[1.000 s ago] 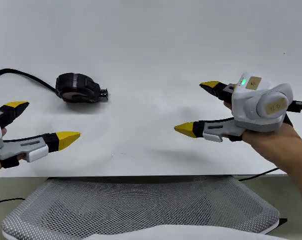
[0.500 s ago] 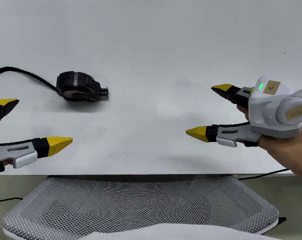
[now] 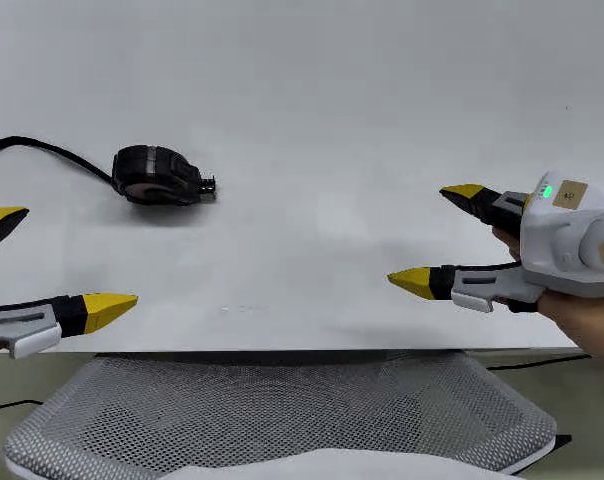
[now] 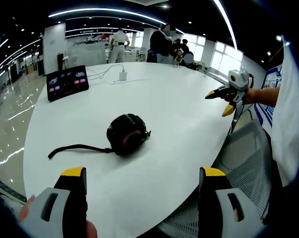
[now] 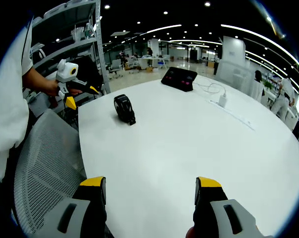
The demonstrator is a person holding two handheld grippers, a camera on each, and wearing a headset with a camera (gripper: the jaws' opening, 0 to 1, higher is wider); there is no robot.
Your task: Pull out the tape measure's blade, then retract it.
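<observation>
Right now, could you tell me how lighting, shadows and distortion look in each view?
Head view: soft, even light, sharp, undistorted; the tape measure casts a faint shadow on the white table. Left gripper view: fisheye curves the table edge and ceiling light strips; glare on the floor at left. Right gripper view: same curving, bright ceiling spots, table very bright.

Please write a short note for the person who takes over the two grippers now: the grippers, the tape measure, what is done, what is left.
Left gripper: open, empty, near the table's front edge.
Right gripper: open, empty, far right of the tape measure.
Tape measure: on the white table, strap trailing left, blade inside, nothing touching it.
Done: nothing that shows.
Left: pull the blade out, then retract it.
</observation>
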